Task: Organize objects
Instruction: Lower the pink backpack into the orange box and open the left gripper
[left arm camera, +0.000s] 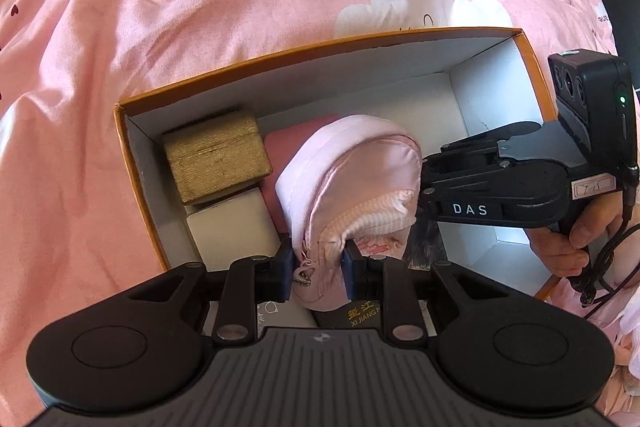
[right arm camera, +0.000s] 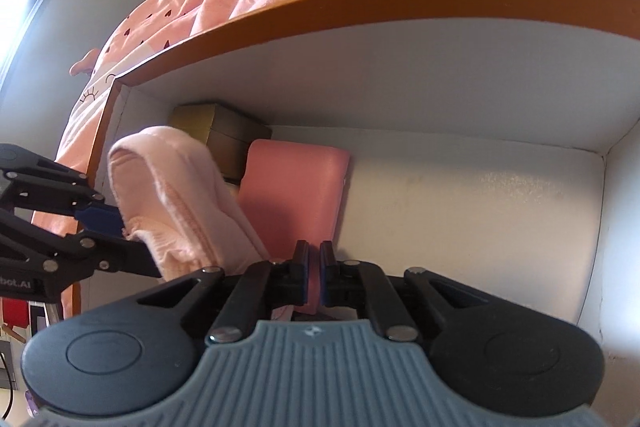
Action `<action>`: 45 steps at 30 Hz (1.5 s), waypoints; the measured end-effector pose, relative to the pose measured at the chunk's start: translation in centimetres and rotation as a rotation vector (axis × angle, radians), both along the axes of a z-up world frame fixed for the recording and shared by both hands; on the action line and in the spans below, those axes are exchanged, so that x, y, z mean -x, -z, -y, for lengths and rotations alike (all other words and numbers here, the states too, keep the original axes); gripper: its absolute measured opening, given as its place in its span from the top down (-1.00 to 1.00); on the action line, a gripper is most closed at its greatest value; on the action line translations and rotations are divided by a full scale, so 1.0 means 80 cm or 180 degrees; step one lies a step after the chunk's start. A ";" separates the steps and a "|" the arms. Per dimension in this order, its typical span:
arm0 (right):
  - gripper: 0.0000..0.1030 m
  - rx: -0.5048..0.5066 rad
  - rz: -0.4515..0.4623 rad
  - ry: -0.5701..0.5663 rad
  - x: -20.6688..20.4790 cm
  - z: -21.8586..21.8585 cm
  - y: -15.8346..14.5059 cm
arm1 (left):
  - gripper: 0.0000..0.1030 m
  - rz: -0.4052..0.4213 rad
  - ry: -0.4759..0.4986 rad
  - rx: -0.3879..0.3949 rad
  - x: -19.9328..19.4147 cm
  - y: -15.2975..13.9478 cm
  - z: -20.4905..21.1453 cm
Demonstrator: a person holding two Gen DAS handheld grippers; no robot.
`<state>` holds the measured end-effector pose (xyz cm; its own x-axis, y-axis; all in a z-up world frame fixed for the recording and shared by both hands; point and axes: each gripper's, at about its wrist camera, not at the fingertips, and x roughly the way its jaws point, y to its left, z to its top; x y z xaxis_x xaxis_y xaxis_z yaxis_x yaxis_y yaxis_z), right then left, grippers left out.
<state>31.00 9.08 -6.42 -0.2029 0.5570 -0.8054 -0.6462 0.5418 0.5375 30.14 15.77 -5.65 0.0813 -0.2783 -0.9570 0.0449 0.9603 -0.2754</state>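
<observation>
The pink satin pouch (left arm camera: 352, 183) stands on edge in the middle of the left wrist view, its long axis running from the lower centre of the frame up and away toward the far wall of the orange-rimmed box (left arm camera: 320, 45). Its near end, where the zipper pull hangs, sits between the blue pads of the left claw (left arm camera: 319, 273), which is narrowed onto the fabric and holding it. The pouch's right flank, at centre right of that view, is met by the tip of the right claw (left arm camera: 424, 195), which comes in from the right edge in a person's hand (left arm camera: 568, 239).

In the right wrist view the right claw (right arm camera: 314, 281) is at lower centre, its pads pinched nearly together on a thin pink fold; whether that fold belongs to the pouch I cannot tell. The pouch (right arm camera: 176, 203) lies left of it, leaning against a pink case (right arm camera: 296, 187) standing behind.

So both claws are at the pouch, left on its end, right at its side. The free floor of the box lies to the right; a gold box (left arm camera: 218, 153) and a cream box (left arm camera: 230, 225) fill the left part. The box rests on a pink bedspread (left arm camera: 200, 7).
</observation>
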 end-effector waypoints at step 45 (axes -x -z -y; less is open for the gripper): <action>0.58 -0.0158 0.0542 0.0246 0.024 0.020 -0.055 | 0.39 0.0805 0.0057 -0.0326 0.036 -0.014 0.011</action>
